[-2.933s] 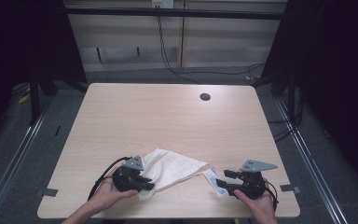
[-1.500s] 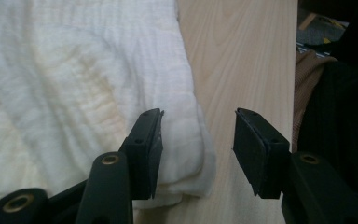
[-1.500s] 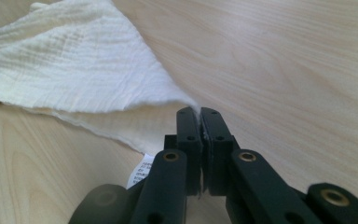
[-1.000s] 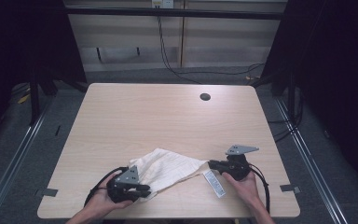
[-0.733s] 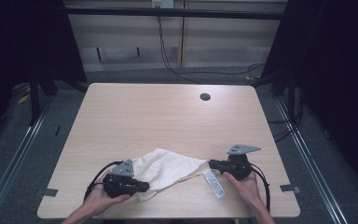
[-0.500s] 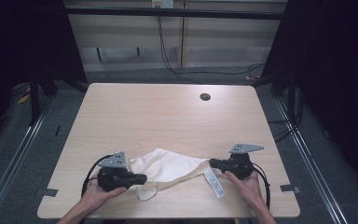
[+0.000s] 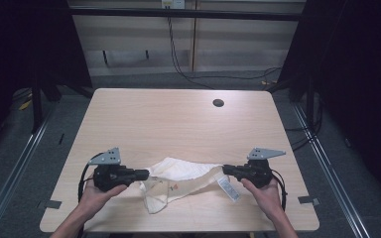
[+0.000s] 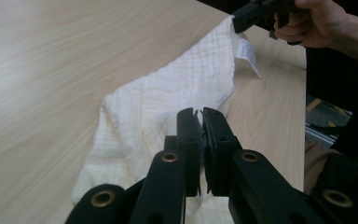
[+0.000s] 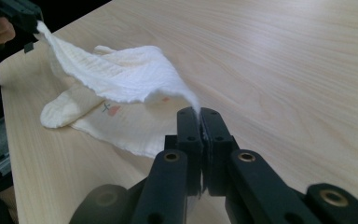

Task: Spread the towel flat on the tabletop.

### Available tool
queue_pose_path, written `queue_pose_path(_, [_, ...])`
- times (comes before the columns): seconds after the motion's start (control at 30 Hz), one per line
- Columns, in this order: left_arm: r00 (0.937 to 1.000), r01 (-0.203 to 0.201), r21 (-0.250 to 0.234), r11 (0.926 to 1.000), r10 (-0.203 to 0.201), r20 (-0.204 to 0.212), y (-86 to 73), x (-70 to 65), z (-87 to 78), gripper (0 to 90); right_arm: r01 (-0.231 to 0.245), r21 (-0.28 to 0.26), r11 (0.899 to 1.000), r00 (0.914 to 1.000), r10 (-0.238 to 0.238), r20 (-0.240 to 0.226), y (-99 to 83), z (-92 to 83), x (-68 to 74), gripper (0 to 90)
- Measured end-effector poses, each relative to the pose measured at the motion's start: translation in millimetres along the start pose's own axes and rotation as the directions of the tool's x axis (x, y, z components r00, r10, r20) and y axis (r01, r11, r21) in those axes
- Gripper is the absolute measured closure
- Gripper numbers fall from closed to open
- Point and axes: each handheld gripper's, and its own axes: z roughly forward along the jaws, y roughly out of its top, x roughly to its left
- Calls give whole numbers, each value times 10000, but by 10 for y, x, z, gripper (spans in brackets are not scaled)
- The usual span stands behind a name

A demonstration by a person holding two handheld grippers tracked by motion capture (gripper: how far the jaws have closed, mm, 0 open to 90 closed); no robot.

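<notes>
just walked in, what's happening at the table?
A person is holding a white cloth between two handheld tools at the near edge of the table. The left tool is shut on one end of the cloth and the right tool on the opposite end, next to the sewn-in label. The stretch between them hangs lifted off the wood, while a lower fold with small printed marks lies on the surface.
</notes>
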Motion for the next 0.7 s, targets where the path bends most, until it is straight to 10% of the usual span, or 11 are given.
queue_pose_path(0.7, [9987, -277, -1451, 9890, 212, -463, 371, 5, -368, 866, 1342, -1021, 9857, 9909, -1338, 111, 835, -365, 210, 879])
